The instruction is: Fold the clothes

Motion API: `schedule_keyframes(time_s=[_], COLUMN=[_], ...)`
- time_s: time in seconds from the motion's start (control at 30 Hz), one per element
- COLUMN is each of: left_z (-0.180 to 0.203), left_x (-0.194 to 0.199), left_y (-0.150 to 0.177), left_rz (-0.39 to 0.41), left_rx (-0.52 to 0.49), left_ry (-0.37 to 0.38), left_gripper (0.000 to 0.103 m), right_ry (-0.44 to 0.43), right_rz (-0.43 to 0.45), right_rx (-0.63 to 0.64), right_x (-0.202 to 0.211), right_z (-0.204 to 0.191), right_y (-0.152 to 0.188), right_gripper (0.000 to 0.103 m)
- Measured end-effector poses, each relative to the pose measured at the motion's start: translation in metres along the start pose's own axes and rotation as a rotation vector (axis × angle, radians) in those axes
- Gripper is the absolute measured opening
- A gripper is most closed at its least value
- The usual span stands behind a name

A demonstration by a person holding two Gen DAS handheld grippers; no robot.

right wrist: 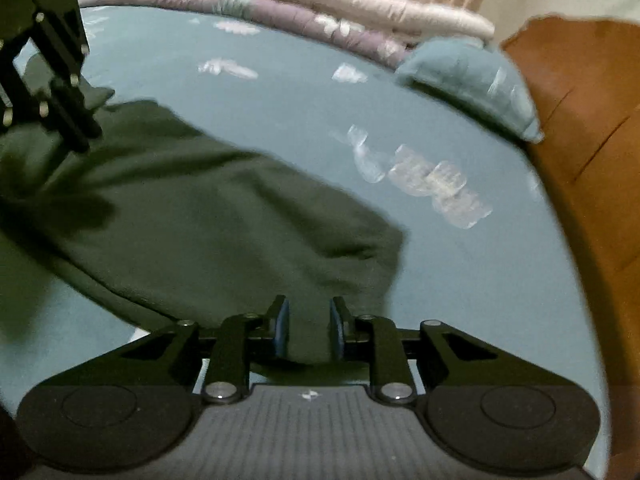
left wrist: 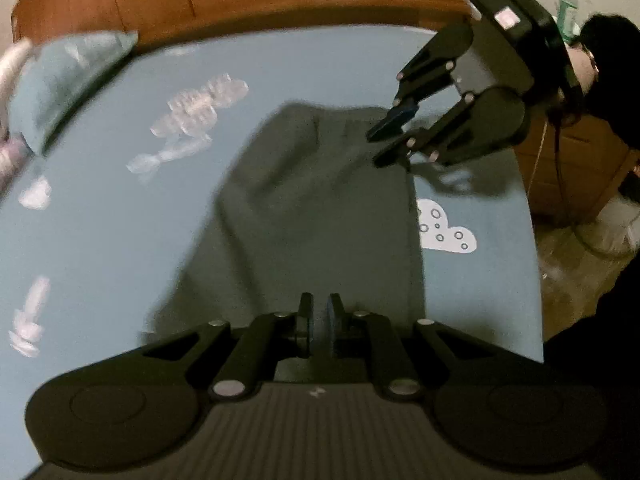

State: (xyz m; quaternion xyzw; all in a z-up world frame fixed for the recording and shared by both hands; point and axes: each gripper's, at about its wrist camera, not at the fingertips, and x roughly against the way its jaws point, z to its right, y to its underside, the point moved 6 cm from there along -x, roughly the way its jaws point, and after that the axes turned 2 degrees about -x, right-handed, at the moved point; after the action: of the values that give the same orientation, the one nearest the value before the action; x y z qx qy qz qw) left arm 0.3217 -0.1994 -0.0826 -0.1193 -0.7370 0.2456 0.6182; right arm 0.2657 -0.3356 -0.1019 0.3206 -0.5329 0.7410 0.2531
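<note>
Folded quilts (right wrist: 304, 4) only behind right tongs (right wrist: 308, 332)

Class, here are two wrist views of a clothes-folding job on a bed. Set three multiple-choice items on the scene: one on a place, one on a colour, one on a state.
1. Where does the garment lie?
A. on the sheet
B. on the pillow
C. on the floor

2. What colour is the garment?
A. red
B. dark green
C. white

3. How do the jaws of the right gripper stand?
A. shut on the pillow
B. apart, over the garment
C. shut on a bottle

Key:
1 A, since the garment is spread flat on the blue cloud-print sheet.
2 B, since both views show dark green cloth.
3 B, since a clear gap shows between the blue pads, with the garment below them.
</note>
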Motion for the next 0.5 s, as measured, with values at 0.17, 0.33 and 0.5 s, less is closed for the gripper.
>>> schedule_keyframes(time_s=[0.17,0.33,0.5], left_z=[0.009,0.001,-0.038], left_x=[-0.011,0.004,-0.009], left_y=[0.031,0.018,-0.009], left_rz=[-0.069,-0.051,0.046], left_rx=[0.113,0.091,0.243], left_ry=[0.023,-0.021,-0.107], left_gripper=[0.007,0.011,0.012], right_ry=[-0.026,-0.027,-0.074], right_rz=[-0.009,0.022,0.126], right_rx=[-0.085,-0.054,-0.121], right_x=[0.005,0.018,-0.006], right_z=[0.019,0.018,0.017], right_y=[0.022,-0.004,-0.057], right_gripper=[0.019,0.017,0.017])
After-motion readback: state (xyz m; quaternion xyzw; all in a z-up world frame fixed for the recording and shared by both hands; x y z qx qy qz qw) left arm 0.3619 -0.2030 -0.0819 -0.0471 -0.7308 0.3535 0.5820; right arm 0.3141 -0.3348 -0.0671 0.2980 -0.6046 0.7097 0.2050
